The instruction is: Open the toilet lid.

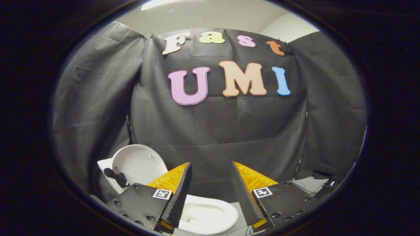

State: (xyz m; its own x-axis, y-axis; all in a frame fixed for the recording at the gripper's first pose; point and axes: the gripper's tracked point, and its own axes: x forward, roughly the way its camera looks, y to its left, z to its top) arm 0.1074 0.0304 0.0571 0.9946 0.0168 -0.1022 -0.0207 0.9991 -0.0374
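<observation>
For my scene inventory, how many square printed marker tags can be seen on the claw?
2. One marker tag sits on the claw's one finger, in front of the raised toilet lid. The other marker tag sits on the opposite finger. The claw is open, holding nothing. More may be hidden.

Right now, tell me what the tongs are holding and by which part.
Nothing. The tongs stand open with an empty gap; the toilet lid is already raised, beyond the left finger, and the seat lies below, untouched.
</observation>
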